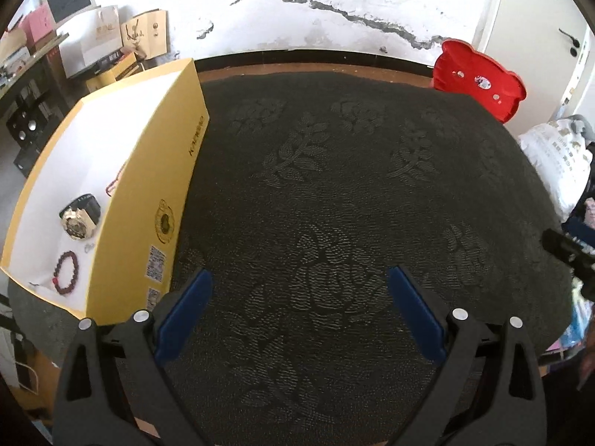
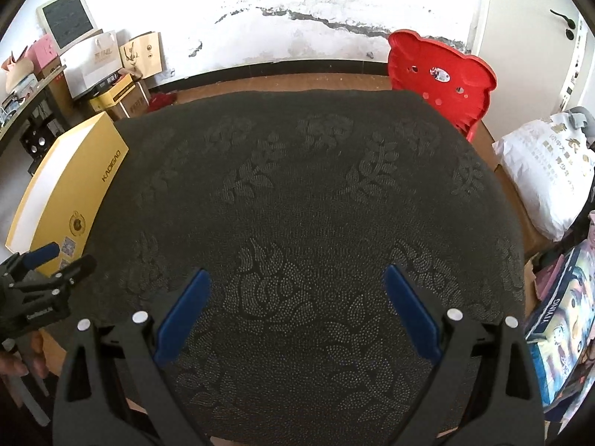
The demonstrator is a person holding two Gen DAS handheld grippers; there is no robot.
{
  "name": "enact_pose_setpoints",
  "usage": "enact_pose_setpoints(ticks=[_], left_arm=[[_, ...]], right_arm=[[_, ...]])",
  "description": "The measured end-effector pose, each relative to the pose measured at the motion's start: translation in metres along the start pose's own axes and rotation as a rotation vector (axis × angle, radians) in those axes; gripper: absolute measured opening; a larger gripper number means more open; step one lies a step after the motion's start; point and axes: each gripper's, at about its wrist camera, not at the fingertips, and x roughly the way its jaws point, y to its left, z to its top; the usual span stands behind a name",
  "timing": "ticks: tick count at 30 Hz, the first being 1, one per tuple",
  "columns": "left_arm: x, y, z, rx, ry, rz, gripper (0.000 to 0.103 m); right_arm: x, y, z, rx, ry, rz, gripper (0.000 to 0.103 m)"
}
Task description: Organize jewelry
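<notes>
A yellow box (image 1: pixel 174 171) with a white inside stands open at the table's left. In it lie a gold-and-black watch (image 1: pixel 80 217), a dark red bead bracelet (image 1: pixel 67 273), a small silvery piece (image 1: pixel 88 248) and a thin red cord (image 1: pixel 115 182). My left gripper (image 1: pixel 299 280) is open and empty, above the dark cloth just right of the box. My right gripper (image 2: pixel 297 278) is open and empty over the middle of the cloth. The box (image 2: pixel 74 193) shows at the left in the right wrist view, its inside hidden. The left gripper (image 2: pixel 52 271) shows there beside it.
A dark floral cloth (image 1: pixel 334 186) covers the table. A red bear-shaped chair (image 1: pixel 479 78) stands behind the far right edge. Bags and boxes (image 1: pixel 111 41) are stacked at the back left. White sacks (image 2: pixel 546 163) and a printed box (image 2: pixel 565 319) lie at the right.
</notes>
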Motion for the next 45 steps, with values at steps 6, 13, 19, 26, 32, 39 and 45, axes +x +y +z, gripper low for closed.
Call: enact_pose_setpoints(ticks=[6,13,19,26,32,39,45], left_arm=[[-0.0060,-0.0058,-0.0012,0.006,-0.013,-0.022,0.094],[-0.0050,-0.0028,-0.0022,-0.004,0.000,-0.019,0.094],[-0.0041,-0.0014,-0.0025,-0.005,0.001,-0.017,0.094],[-0.0020,-0.0046,-0.0032,0.005,0.005,-0.021,0.094],[-0.0011,-0.0046,-0.0030,0.004,0.007,-0.019,0.094],[-0.0010,-0.0051,-0.0033,0.008,0.008,-0.019,0.094],[-0.0001,-0.0047,-0.0034,0.008,0.009,-0.019,0.094]], right_arm=[[0.0011,0.0013,-0.0027,0.002,0.001,-0.011,0.092],[0.0013,0.0002,-0.0042,0.009,0.002,-0.019,0.092],[0.0025,0.0000,-0.0044,0.010,0.004,-0.021,0.092],[0.0029,0.0020,-0.0049,0.008,0.007,-0.018,0.092],[0.0031,0.0014,-0.0051,0.008,0.006,-0.021,0.092],[0.0035,0.0009,-0.0048,0.007,0.006,-0.021,0.092],[0.0037,0.0016,-0.0046,0.009,0.006,-0.021,0.092]])
